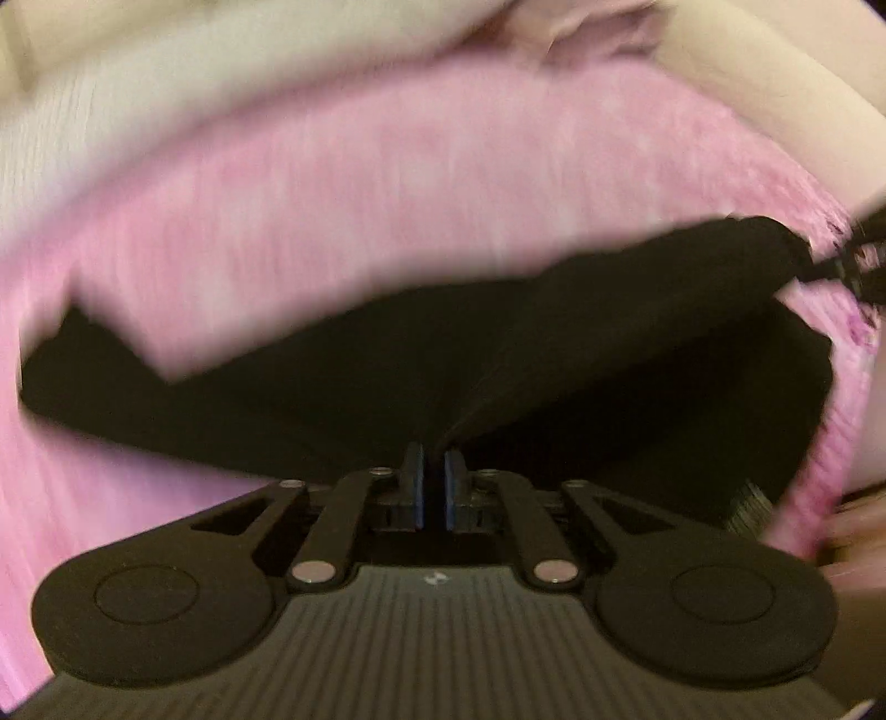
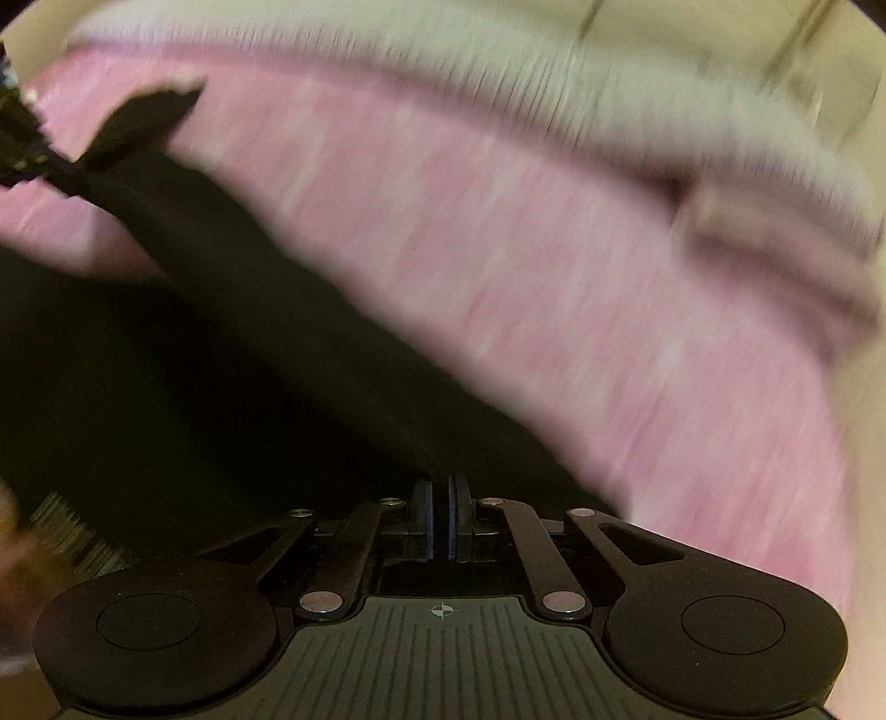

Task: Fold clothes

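A black garment [image 1: 421, 360] hangs stretched above a pink fuzzy blanket [image 1: 387, 183]. My left gripper [image 1: 433, 471] is shut on one edge of the black garment. In its view the garment's far corner runs to the other gripper [image 1: 853, 260] at the right edge. My right gripper [image 2: 442, 498] is shut on the black garment [image 2: 221, 343] too. In the right wrist view the blanket [image 2: 526, 266] fills the right, and the other gripper [image 2: 22, 149] pinches a corner at the upper left. Both views are motion-blurred.
A pale cream cloth [image 1: 99, 111] lies beyond the pink blanket; it also shows in the right wrist view [image 2: 554, 72]. A crumpled pink cloth [image 1: 565, 27] lies at the far top. A hand [image 1: 858, 531] shows at the right edge.
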`<state>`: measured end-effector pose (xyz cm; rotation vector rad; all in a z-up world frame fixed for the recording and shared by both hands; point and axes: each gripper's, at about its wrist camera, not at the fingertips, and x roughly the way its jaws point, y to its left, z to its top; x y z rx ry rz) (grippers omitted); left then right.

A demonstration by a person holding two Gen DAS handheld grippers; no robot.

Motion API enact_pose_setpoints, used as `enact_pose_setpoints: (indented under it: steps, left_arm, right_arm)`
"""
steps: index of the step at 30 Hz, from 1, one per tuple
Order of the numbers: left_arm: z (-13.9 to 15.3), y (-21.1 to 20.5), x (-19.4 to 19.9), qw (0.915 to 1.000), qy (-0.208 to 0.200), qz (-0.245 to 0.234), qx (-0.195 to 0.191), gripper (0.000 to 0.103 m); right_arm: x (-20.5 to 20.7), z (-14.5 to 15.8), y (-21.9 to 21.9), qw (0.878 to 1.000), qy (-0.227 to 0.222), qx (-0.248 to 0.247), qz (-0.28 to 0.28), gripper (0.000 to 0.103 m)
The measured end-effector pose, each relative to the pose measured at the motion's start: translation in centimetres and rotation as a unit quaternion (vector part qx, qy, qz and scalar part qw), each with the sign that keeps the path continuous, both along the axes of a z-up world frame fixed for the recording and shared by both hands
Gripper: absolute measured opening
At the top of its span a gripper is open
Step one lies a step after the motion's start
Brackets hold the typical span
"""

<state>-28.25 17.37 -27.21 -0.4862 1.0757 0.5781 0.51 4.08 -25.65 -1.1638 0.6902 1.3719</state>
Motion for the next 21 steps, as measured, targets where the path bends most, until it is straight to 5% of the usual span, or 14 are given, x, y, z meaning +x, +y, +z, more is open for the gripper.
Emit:
enact_pose_setpoints:
  steps: [4, 7, 10, 13, 18, 21]
  left_arm:
    - [-2.9, -4.4, -3.1, 0.9890, 0.009, 0.083, -0.122, 0.010]
    - [-2.4, -5.0, -3.9, 0.9860, -0.008, 0.111, -0.124, 0.025]
    - [-2.2, -3.5, -4.3, 0.9815, -0.024, 0.160, -0.102, 0.030]
    - [-2.5, -1.0, -5.3, 0.9644, -0.055, 0.239, -0.098, 0.031]
    - [-3.5, 1.8, -6.1, 0.9254, -0.090, 0.351, -0.110, 0.032]
    - [-3.7, 2.8, -7.1, 0.9102, -0.097, 0.389, -0.105, 0.032]
  right_arm:
    - [-3.3, -2.2, -5.3, 0.993, 0.015, -0.107, -0.056, 0.015]
    - [-3.2, -2.2, -6.8, 0.985, 0.042, -0.091, -0.141, 0.031]
    - [-0.6, -1.7, -7.3, 0.961, 0.101, -0.040, -0.254, 0.046]
    - [3.2, -2.2, -8.2, 0.908, 0.173, 0.006, -0.381, 0.047]
    - [8.7, -4.2, -11.2, 0.783, 0.304, 0.079, -0.537, 0.047]
    - [10.6, -5.5, -12.9, 0.708, 0.367, 0.121, -0.591, 0.047]
